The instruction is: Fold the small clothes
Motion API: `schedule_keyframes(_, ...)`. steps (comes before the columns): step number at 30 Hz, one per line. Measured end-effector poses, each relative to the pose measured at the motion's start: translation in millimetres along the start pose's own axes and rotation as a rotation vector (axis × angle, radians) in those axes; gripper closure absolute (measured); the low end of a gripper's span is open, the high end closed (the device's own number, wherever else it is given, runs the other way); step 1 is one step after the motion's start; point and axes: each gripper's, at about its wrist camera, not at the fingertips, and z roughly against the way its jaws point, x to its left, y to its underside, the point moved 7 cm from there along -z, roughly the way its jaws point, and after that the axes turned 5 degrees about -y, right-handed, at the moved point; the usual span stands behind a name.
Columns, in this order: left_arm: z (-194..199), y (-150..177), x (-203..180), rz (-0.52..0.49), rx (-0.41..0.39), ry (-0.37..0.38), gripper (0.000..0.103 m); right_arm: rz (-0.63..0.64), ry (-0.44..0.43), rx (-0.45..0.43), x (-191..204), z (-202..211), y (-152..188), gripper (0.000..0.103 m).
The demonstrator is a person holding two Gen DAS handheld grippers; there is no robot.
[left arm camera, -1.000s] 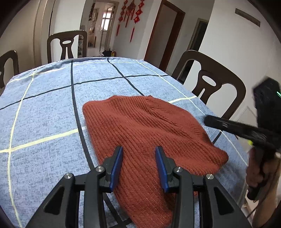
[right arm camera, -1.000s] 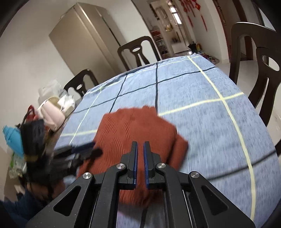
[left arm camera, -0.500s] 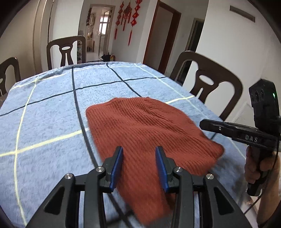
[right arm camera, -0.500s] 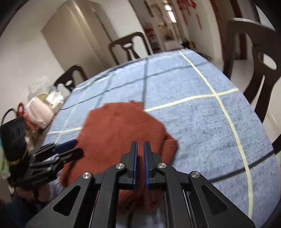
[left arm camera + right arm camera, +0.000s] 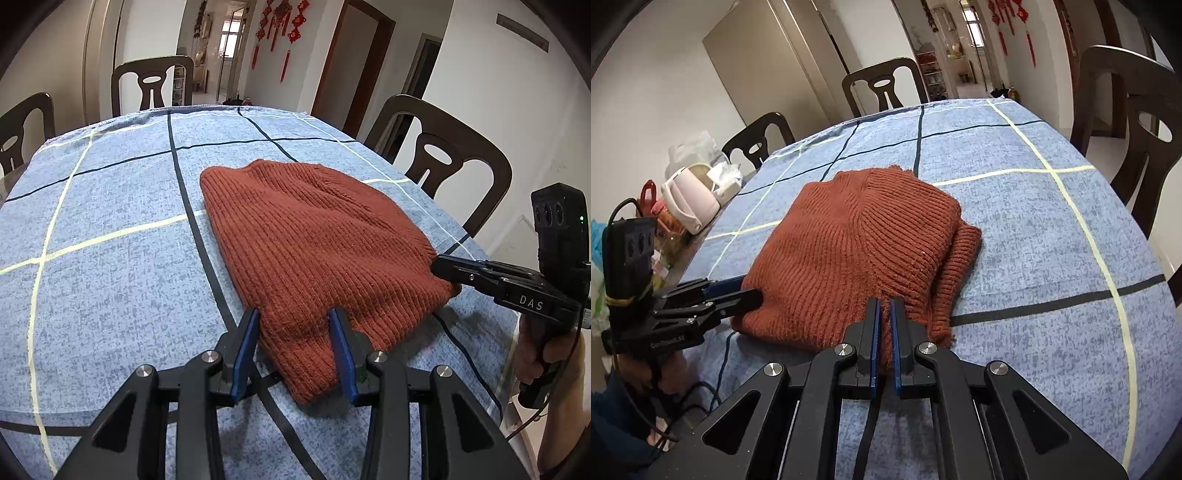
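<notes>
**Status: corner grasp set, left claw open over hem**

The knit garment (image 5: 314, 251) – rust-red, ribbed – lies on the surface (image 5: 110, 229) near its front edge, already doubled over itself w/ one layer showing at the right side in the right wrist view.

Change vs. 1 s ago: the right claw (image 5: 884, 306), blurred and moving then, is now steady, jaws nearly shut w/ red knit pinched between them at the near edge. The left claw (image 5: 293, 317) has come down closer – jaws apart, straddling the garment's near corner, nothing gripped.

Judgement: grasp phase approx. half done; left claw must close on the hem before any lift-and-fold.

Surroundings: chairs (image 5: 443, 155) around the surface. Kettle (image 5: 689, 199) and clutter at the far left edge, well apart from the garment. No obstruction on the fold path.
</notes>
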Motion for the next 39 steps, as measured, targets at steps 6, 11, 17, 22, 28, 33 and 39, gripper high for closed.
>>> schedule_keyframes(6,13,-10,0,0.009,-0.034,-0.016,0.061,0.004,0.017,-0.052,4,12,-17,0.088)
schedule_keyframes(11,15,-24,1,0.006,-0.062,-0.035,0.061,0.004,0.023,-0.07,4,8,-31,0.088)
schedule_keyframes(17,4,-32,6,0.03,-0.052,-0.051,0.061,-0.009,0.015,-0.065,2,-3,-37,0.088)
schedule_keyframes(22,-12,-28,9,0.049,-0.015,-0.042,0.061,-0.045,0.041,-0.02,-14,-19,-31,0.088)
schedule_keyframes(28,-17,-23,9,0.047,-0.016,-0.041,0.058,-0.064,0.043,-0.014,-22,-23,-25,0.088)
schedule_keyframes(33,-17,-23,10,0.048,-0.016,-0.039,0.057,-0.074,0.038,-0.011,-22,-21,-26,0.085)
schedule_keyframes(39,-17,-23,10,0.057,-0.014,-0.033,0.057,-0.107,0.061,-0.014,-31,-18,-26,0.062)
